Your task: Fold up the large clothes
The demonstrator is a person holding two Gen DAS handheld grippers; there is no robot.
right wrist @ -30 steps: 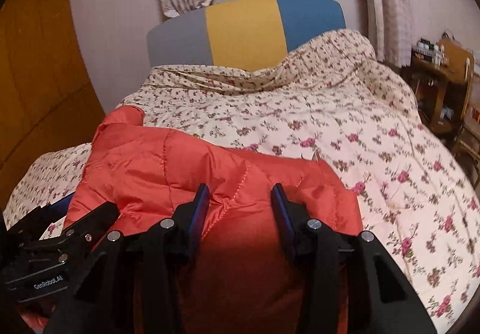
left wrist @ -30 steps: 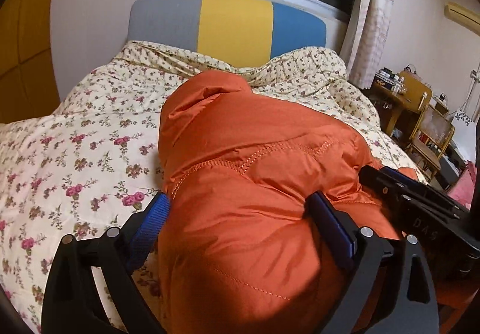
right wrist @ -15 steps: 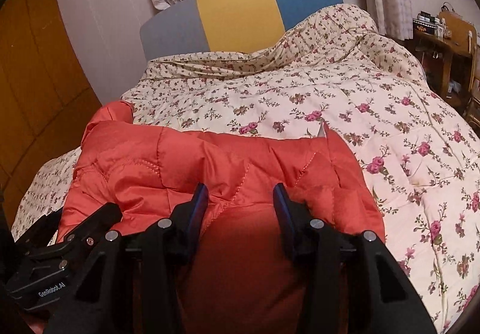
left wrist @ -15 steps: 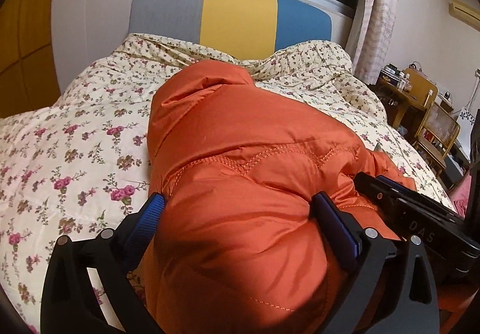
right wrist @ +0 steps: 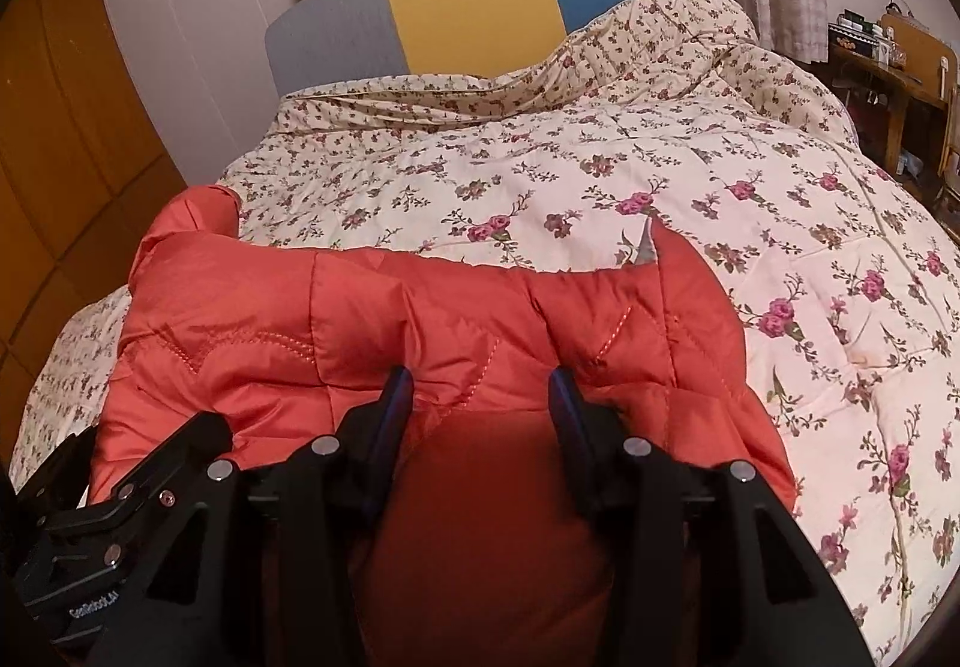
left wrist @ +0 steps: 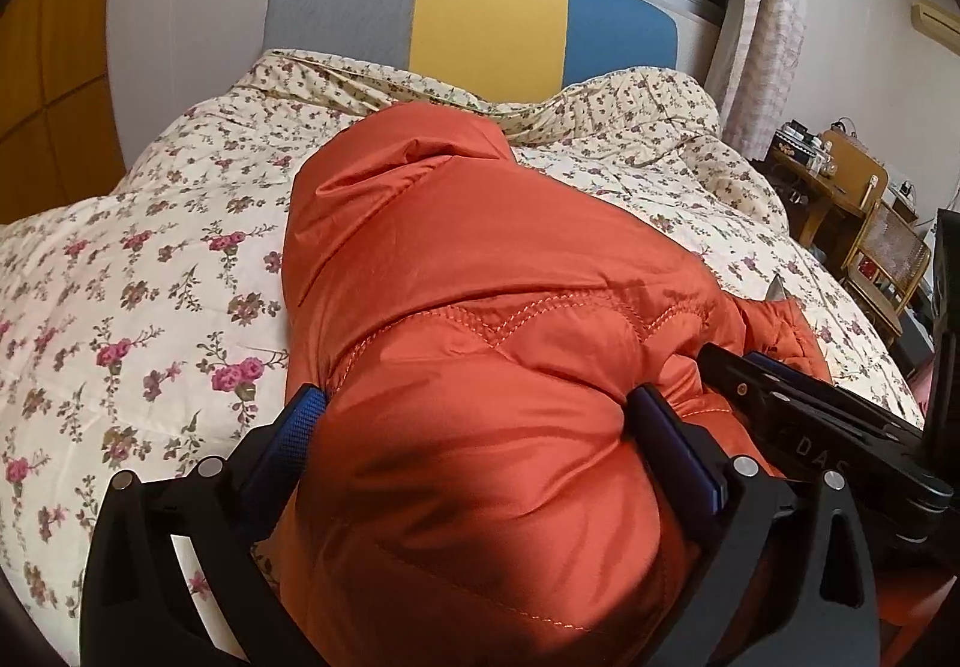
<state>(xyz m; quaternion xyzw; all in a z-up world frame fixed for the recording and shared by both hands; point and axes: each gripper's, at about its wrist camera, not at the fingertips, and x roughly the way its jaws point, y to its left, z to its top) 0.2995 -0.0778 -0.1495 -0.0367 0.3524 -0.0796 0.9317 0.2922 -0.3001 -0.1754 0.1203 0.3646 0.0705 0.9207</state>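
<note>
An orange padded jacket (left wrist: 480,319) lies bunched on the flowered quilt (left wrist: 150,259) of the bed, its hooded end pointing toward the grey, yellow and blue headboard (left wrist: 480,25). The left tool (left wrist: 474,427) stands wide, its blue pads pressed against both sides of a thick puffed bulge of the jacket. The right tool (right wrist: 480,397), just beside the left one and farther from the headboard's grey end, sits narrower, clamped on a fold of the jacket's quilted edge. A wooden desk (left wrist: 828,181) stands beside the bed, near the curtain (left wrist: 762,7).
</note>
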